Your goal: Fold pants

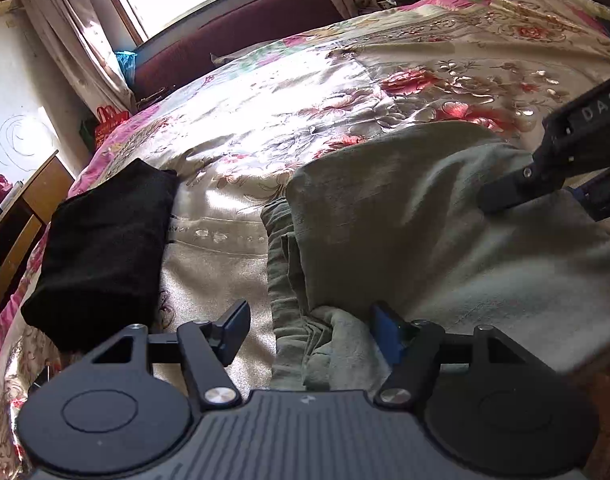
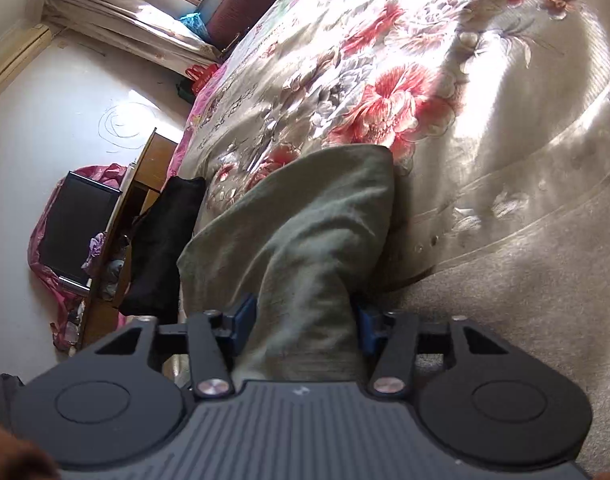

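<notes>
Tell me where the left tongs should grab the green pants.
Probably the bunched near edge of the green pants, coming from the left tongs side. The open jaws already straddle those raised folds, thick enough to pinch. The right tongs hold the other side.

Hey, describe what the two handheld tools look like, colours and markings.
Both are matte black: a ribbed grey-black body flanked by two round discs, black linkage arms with silver pivot screws, and blue pads on the fingers. The right tool, seen from outside, carries white letters "DAS". No cables or sleeves show.
</notes>
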`<state>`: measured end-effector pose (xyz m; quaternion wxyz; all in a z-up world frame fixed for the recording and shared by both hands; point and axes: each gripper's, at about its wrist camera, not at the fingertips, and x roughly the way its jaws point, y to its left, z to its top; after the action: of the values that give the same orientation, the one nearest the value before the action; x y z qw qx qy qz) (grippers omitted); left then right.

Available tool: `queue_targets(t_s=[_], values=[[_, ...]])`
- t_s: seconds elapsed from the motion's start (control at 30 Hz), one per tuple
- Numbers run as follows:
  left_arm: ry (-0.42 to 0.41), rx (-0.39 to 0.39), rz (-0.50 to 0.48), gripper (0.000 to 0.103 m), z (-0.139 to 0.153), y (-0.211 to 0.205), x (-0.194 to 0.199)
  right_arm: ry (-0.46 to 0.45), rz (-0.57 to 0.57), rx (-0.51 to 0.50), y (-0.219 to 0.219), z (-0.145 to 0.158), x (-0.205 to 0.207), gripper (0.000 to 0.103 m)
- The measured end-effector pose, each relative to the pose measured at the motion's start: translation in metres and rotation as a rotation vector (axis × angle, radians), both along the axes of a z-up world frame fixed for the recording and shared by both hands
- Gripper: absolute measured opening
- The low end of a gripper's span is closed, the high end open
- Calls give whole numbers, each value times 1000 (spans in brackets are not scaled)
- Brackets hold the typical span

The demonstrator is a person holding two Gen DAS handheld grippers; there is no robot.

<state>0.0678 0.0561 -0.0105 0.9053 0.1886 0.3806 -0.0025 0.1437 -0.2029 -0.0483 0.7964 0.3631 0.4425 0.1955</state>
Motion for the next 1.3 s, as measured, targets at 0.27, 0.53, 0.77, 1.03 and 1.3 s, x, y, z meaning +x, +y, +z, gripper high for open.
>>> queue_targets(t_s=[0.27,0.53,0.77,1.03,1.3], values=[[17,-147,-31,67,-8,-29,26,-14,-81,-132,-57,20,-1,7],[22,-147,-59,68,3,-57,47,-67,-110,-305,-57,44,-1,14],[21,-170,-15,70,10,-46,18,-165,-84,-399,-19,68,-54,17],[-4,-157,-23,72,22,-49,-11,-144,-90,-392,-1,64,-83,29],[-16,-161,-21,77,25,-52,-26,-164,-71,-426,15,66,-103,31]])
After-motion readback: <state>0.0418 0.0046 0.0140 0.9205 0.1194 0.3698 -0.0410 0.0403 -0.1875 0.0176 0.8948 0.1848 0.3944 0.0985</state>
